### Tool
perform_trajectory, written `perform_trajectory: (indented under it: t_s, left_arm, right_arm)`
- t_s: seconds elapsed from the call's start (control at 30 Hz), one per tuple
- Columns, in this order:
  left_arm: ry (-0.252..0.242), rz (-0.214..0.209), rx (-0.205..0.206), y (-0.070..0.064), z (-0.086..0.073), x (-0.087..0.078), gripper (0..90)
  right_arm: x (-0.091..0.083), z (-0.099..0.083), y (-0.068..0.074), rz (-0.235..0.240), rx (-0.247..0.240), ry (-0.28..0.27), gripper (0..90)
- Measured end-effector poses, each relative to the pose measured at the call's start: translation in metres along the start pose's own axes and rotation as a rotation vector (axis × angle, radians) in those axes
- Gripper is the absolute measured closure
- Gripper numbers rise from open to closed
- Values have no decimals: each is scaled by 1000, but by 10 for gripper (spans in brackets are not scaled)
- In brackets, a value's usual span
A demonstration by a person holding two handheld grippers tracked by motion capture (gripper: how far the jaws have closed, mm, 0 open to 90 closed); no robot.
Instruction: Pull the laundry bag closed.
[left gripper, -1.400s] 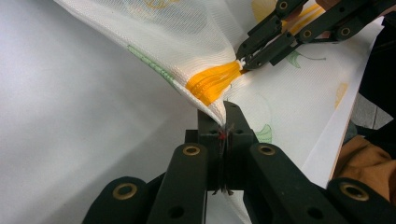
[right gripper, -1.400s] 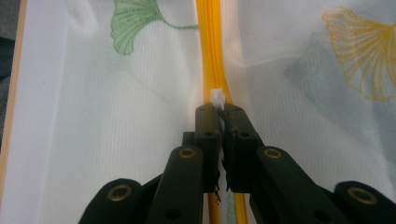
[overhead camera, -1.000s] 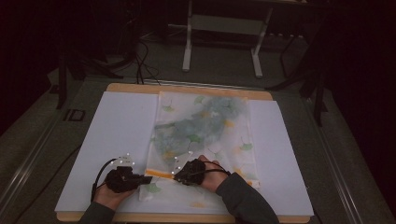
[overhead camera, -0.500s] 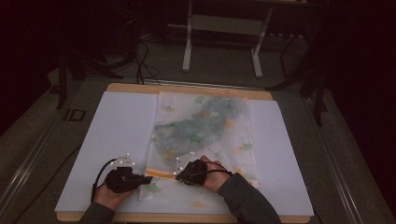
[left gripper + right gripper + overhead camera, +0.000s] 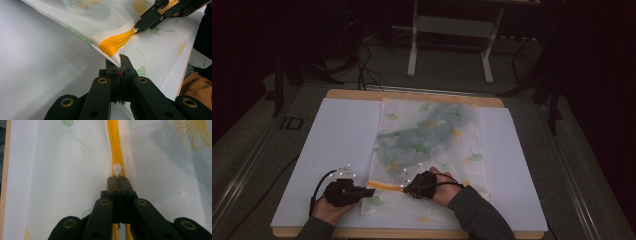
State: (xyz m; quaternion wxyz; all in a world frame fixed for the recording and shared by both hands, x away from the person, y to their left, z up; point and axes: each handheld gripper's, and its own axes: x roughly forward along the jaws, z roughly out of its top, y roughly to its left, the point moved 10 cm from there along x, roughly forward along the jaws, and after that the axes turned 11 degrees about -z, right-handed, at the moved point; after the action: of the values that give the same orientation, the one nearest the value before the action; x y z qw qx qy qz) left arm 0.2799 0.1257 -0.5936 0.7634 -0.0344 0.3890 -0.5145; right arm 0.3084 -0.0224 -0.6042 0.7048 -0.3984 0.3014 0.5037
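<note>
Both grippers are clamped on the mesh laundry bag (image 5: pixel 427 150) lying on the table (image 5: pixel 337 140): the left gripper (image 5: pixel 119 65) pinches its corner beside the orange zipper (image 5: pixel 116 43), and the right gripper (image 5: pixel 118 178) grips the white zipper pull (image 5: pixel 116 169). Doing this well probably means holding the corner taut and drawing the pull straight along the zipper so the mesh doesn't bunch.

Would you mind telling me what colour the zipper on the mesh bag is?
The zipper is bright yellow-orange, clearest in the right gripper view.
</note>
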Motion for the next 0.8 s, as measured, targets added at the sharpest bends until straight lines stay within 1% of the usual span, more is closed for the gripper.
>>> perform_trajectory:
  t_s: [0.27, 0.37, 0.57, 0.8]
  left_arm:
    - [-1, 0, 1, 0, 0, -1, 884]
    - [-1, 0, 1, 0, 0, 0, 884]
    - [-1, 0, 2, 0, 0, 0, 884]
    - [-3, 0, 2, 0, 0, -1, 884]
  right_arm:
    - [-3, -4, -1, -1, -1, 8, 900]
    - [-4, -7, -1, -2, 6, 16, 900]
    - [-7, -11, -2, -7, 1, 23, 900]
    - [-11, -18, -3, -10, 14, 28, 900]
